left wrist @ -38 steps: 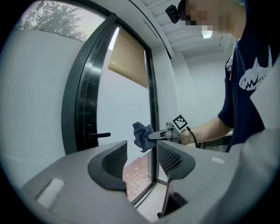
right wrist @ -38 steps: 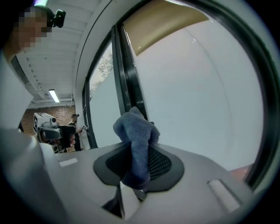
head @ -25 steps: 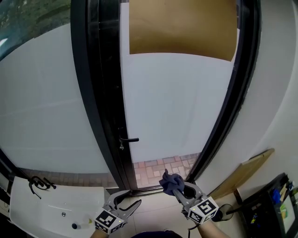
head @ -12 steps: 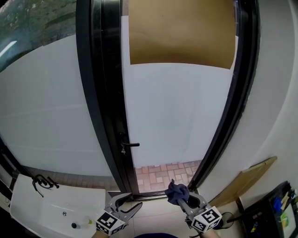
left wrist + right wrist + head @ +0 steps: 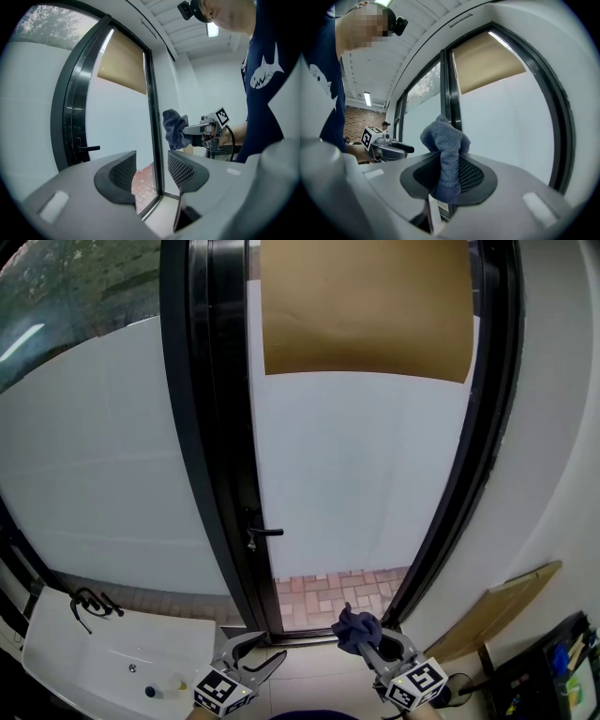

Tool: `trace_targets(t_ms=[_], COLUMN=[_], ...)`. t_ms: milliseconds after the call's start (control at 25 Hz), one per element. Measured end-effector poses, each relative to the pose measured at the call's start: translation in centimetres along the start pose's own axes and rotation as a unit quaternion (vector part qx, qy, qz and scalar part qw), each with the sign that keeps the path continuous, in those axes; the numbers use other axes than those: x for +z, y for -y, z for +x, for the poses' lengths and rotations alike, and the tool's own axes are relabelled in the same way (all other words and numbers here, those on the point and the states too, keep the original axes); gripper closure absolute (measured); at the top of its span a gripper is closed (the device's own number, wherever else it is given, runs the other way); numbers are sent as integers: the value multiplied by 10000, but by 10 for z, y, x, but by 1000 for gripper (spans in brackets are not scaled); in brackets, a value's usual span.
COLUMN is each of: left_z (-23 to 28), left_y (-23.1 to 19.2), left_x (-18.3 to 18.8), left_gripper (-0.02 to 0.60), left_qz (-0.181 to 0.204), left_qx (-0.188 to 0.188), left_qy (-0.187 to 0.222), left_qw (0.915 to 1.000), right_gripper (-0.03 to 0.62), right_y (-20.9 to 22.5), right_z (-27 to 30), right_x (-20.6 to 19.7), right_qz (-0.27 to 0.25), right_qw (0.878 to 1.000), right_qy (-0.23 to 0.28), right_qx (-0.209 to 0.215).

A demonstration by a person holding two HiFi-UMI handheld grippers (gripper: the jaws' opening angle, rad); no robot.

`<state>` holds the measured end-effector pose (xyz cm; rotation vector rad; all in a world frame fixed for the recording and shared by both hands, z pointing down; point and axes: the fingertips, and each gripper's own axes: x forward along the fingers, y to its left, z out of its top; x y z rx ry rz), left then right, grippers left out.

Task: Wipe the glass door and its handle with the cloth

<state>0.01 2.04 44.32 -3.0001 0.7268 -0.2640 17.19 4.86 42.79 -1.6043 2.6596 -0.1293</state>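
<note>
A tall frosted glass door (image 5: 356, 465) in a black frame fills the head view, with a black lever handle (image 5: 264, 532) on its left edge. A tan blind (image 5: 366, 306) covers the top of the pane. My right gripper (image 5: 364, 641) is low in front of the door, shut on a bunched blue-grey cloth (image 5: 354, 626), seen between its pads in the right gripper view as the cloth (image 5: 446, 150). My left gripper (image 5: 253, 657) hangs low to the left, open and empty, its pads (image 5: 123, 171) apart. The handle (image 5: 89, 148) shows in the left gripper view too.
A white basin (image 5: 112, 662) with a black tap (image 5: 89, 604) sits at lower left. A wooden board (image 5: 497, 606) leans on the right wall beside a dark rack (image 5: 553, 662). Brick paving (image 5: 328, 594) shows through the clear bottom strip of glass.
The view has tilted upward a little, so the door and handle sit lower in frame. Both grippers dropped toward the bottom edge; the right one keeps hold of the cloth.
</note>
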Motion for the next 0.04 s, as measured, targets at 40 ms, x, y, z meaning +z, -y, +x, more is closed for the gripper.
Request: trace_targets(t_ms=[40], left_z=[-1], left_y=[0], left_x=[0], left_gripper=[376], left_qz=[7], left_qx=[26], left_qy=[-1], left_qw=[10000], right_gripper=[500], right_y=[1], right_z=[-2], right_x=[0], right_qz=[3], right_qw=[10000], right_qy=[3], right_qx=[-5])
